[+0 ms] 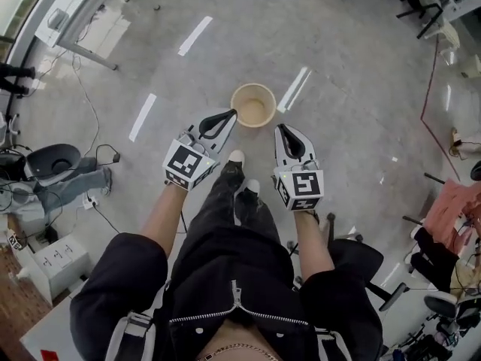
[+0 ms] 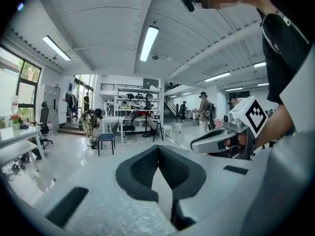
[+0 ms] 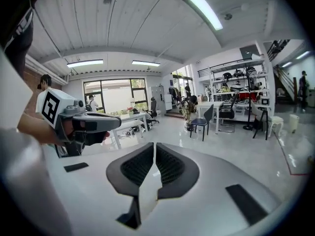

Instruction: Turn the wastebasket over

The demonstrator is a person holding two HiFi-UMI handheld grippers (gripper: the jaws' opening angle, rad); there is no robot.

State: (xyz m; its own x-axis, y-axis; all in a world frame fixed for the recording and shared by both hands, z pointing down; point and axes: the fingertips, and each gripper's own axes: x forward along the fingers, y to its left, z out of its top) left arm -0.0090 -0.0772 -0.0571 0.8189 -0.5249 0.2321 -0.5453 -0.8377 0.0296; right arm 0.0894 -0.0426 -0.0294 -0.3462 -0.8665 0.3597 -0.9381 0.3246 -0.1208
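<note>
A round beige wastebasket point(image 1: 253, 105) stands on the grey floor with its mouth facing up, just beyond the person's shoes. Both grippers are held up in front of the person, well above the floor and apart from the basket. My left gripper point(image 1: 232, 113) points toward the basket's left rim in the head view, jaws together with nothing in them. My right gripper point(image 1: 279, 127) sits to the basket's lower right, also shut and empty. The left gripper view shows its own shut jaws point(image 2: 158, 147) and the right gripper point(image 2: 216, 139) beside it. The right gripper view shows shut jaws point(image 3: 154, 144) and the left gripper point(image 3: 91, 122). Neither gripper view shows the basket.
An office chair point(image 1: 52, 159) and cables lie at the left, with a white box point(image 1: 56, 260) near a desk corner. A chair with pink cloth point(image 1: 451, 209) stands at the right. Ahead, a blue chair point(image 2: 106, 140), tables, shelves and several people are visible.
</note>
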